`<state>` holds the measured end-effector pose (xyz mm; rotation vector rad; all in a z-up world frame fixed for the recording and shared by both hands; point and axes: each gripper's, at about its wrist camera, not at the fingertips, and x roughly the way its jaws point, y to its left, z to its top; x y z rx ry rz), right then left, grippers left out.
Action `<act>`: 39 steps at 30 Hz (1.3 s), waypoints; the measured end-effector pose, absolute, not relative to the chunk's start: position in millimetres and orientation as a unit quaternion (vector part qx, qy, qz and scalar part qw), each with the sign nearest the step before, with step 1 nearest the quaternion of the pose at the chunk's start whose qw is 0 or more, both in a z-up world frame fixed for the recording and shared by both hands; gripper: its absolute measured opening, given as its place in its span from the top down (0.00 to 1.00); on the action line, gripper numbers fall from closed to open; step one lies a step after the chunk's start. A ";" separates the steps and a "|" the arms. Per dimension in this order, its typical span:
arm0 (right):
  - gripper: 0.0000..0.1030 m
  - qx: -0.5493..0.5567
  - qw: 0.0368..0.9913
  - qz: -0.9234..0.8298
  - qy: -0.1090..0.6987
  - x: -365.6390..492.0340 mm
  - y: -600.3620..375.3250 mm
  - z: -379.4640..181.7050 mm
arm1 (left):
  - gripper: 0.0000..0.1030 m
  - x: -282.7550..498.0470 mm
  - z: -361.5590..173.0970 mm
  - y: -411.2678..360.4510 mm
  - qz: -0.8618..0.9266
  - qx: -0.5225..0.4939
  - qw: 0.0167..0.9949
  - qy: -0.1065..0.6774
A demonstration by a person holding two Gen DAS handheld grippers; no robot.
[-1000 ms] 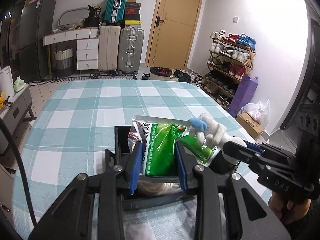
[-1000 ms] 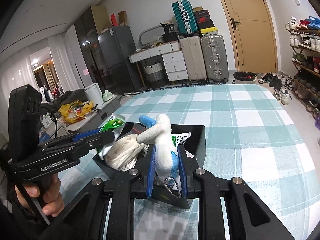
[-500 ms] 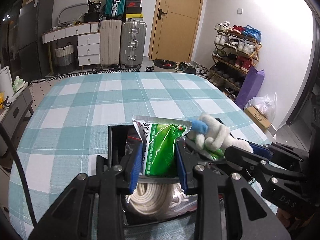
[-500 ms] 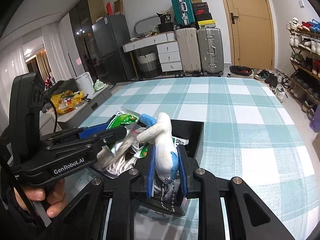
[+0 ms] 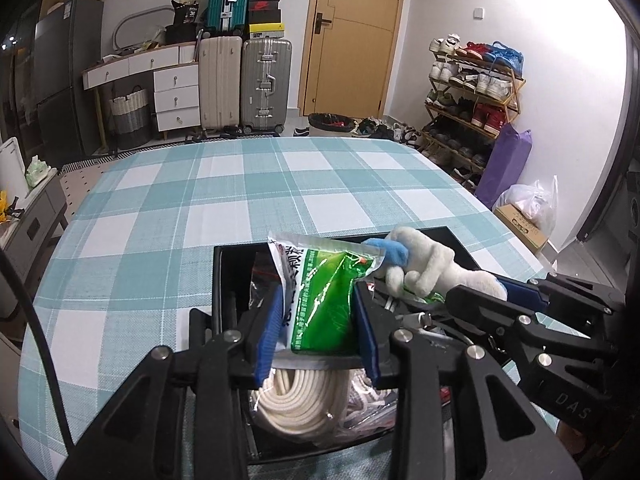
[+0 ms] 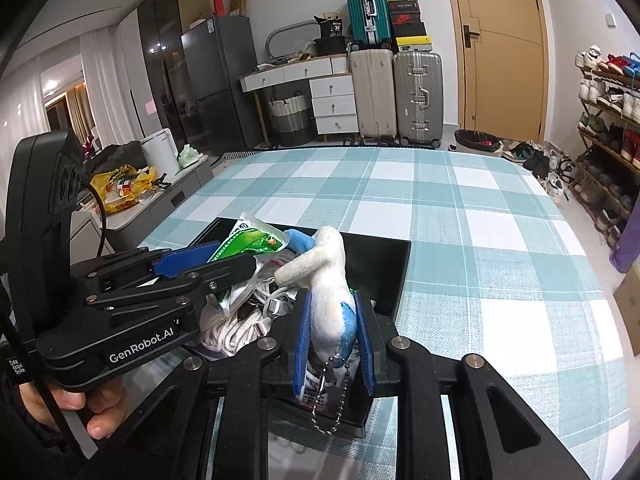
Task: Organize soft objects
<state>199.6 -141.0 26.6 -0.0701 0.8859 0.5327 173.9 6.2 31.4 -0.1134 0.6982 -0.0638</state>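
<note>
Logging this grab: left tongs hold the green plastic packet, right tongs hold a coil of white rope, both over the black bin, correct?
Not quite. The right tongs hold a white-and-blue plush toy, per the right wrist view; the coil of white rope lies in the black bin. The left tongs do hold the green plastic packet.

Setting: a lived-in home, entry/living area. Evidence: wooden interior door [image 5: 352, 36]; open shoe rack [image 5: 472, 92] loaded with sneakers, more shoes on the floor beside it; three suitcases [image 5: 244, 80] against the wall; white drawer unit [image 5: 168, 84]; woven basket [image 5: 128, 116]; dark fridge [image 6: 216, 84]; table under a teal checked tablecloth [image 5: 240, 184].
</note>
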 end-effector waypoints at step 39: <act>0.01 -0.027 0.910 0.286 0.299 133.9 -176.3 51.1 | 0.00 84.0 41.9 16.1 0.032 -0.008 0.967 0.252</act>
